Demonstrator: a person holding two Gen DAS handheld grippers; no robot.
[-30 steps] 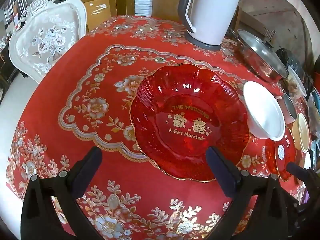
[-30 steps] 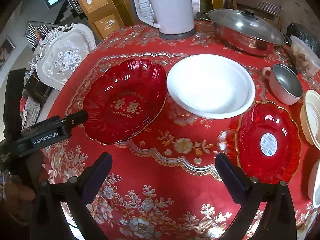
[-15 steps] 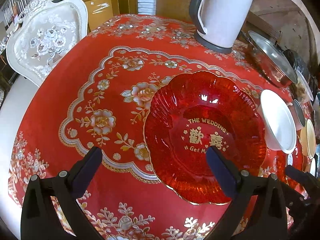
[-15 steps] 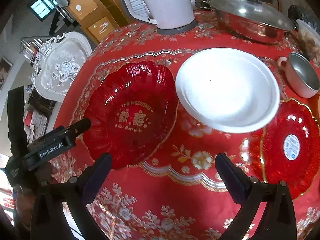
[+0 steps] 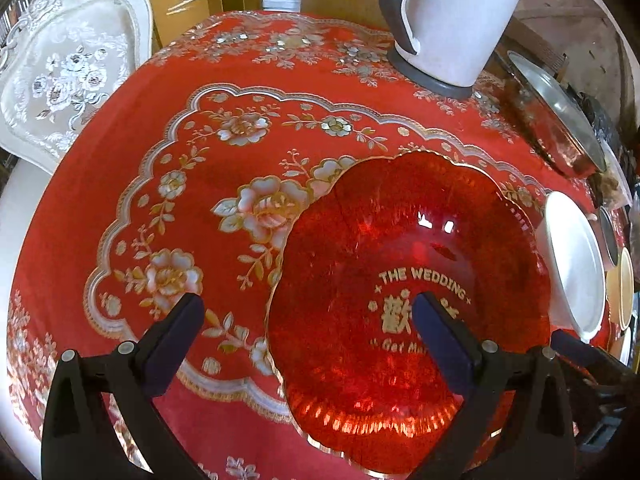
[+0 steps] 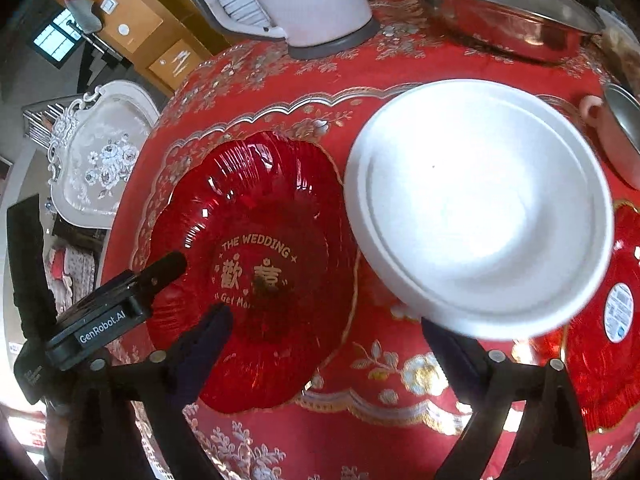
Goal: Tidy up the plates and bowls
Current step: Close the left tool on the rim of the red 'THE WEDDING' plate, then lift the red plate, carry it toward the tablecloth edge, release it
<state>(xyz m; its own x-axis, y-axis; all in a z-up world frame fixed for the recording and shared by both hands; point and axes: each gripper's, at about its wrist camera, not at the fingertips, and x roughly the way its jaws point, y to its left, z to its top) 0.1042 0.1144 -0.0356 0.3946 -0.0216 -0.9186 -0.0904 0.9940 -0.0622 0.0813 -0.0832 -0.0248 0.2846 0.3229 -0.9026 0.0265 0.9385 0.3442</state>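
Both grippers have come closer to the dishes than a moment ago, and the big red wedding plate now fills more of each view. It lies flat on the red flowered tablecloth, toward the near edge of the table, with gold letters "THE WEDDING" in its middle.

The left gripper has its jaws wide apart and grasps nothing. One finger is over the cloth just beside the left rim of the plate, the other finger is over the middle of the plate, so the rim stands between them. I cannot tell if a finger touches the plate.

The right gripper is released too, its jaws spread wide. Its left finger is over the near part of the red plate and its right finger is under the near rim of the white bowl. This bowl sits just beside the red plate, on its right side, rims almost touching. A smaller red plate with a sticker lies at the right edge.

At the far edge stand a white kettle and a steel pot with lid.
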